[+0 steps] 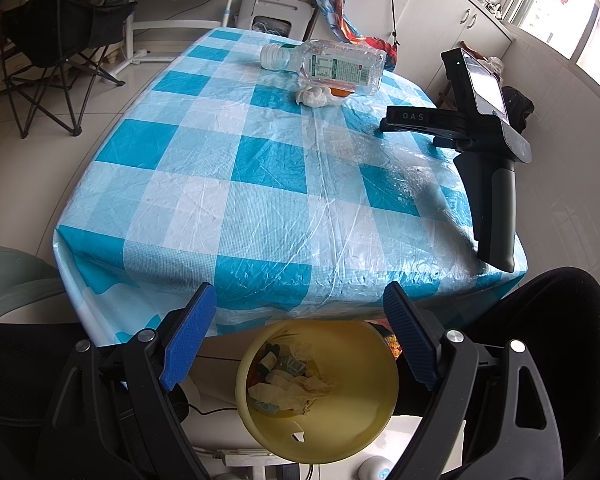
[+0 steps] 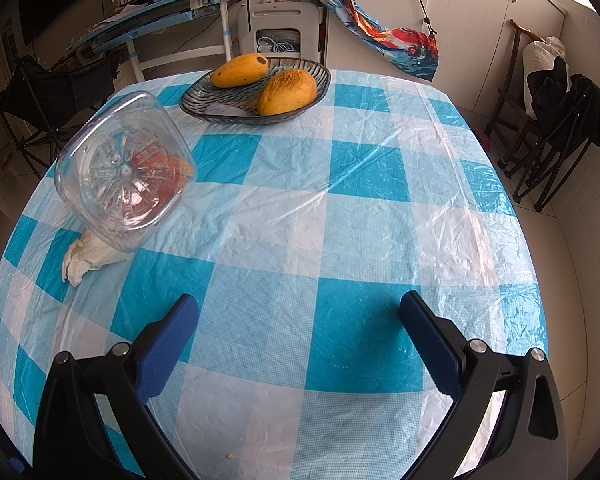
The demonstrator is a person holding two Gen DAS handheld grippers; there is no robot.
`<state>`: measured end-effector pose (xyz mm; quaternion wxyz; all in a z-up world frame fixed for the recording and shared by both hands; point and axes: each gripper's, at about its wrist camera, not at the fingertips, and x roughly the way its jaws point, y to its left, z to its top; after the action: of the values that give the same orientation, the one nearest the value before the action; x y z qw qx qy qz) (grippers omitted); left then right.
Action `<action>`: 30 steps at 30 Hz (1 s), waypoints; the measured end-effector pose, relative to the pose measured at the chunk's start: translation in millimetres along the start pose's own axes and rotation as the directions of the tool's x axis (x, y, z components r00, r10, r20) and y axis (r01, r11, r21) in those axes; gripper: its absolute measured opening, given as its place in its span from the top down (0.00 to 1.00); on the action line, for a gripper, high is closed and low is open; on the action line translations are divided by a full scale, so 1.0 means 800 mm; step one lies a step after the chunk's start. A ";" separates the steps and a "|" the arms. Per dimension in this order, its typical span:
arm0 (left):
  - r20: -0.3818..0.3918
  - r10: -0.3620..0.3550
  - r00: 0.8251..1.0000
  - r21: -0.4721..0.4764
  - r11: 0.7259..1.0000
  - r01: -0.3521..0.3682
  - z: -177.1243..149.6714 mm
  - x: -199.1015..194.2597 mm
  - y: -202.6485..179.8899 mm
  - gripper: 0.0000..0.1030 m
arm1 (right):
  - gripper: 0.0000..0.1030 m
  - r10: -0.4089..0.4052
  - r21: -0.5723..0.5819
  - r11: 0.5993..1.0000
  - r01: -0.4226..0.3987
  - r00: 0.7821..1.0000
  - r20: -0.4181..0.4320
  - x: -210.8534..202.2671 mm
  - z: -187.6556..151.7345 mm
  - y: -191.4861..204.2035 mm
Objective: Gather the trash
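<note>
Covering the table, the checked cloth [image 1: 260,184] carries a lying plastic bottle [image 1: 332,64] resting on a crumpled tissue [image 1: 314,96], with perhaps orange peel beside. Left gripper [image 1: 300,320] gapes wide over the yellow bin [image 1: 352,424]; right gripper [image 2: 300,328] too, empty.

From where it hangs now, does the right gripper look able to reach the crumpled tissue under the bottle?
Probably yes. The right gripper is open over bare tablecloth, and nothing stands between it and the tissue. The clear bottle lies partly on the tissue, so it may shift.

1 bottle [image 2: 126,172], 1 tissue [image 2: 86,258], 2 mangoes [image 2: 287,92], 1 bin [image 1: 318,390]
</note>
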<state>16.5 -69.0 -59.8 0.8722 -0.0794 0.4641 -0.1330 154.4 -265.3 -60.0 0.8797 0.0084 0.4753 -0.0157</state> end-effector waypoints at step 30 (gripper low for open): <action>-0.011 0.001 1.000 -0.001 1.000 -0.001 -0.006 -0.001 -0.002 0.20 | 0.07 0.003 -0.006 1.000 -0.003 1.000 0.005 0.000 -0.001 0.000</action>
<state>11.8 -70.7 -61.6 0.8695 -0.0788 0.4692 -0.1329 154.0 -265.6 -60.6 0.8808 0.0065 0.4732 -0.0130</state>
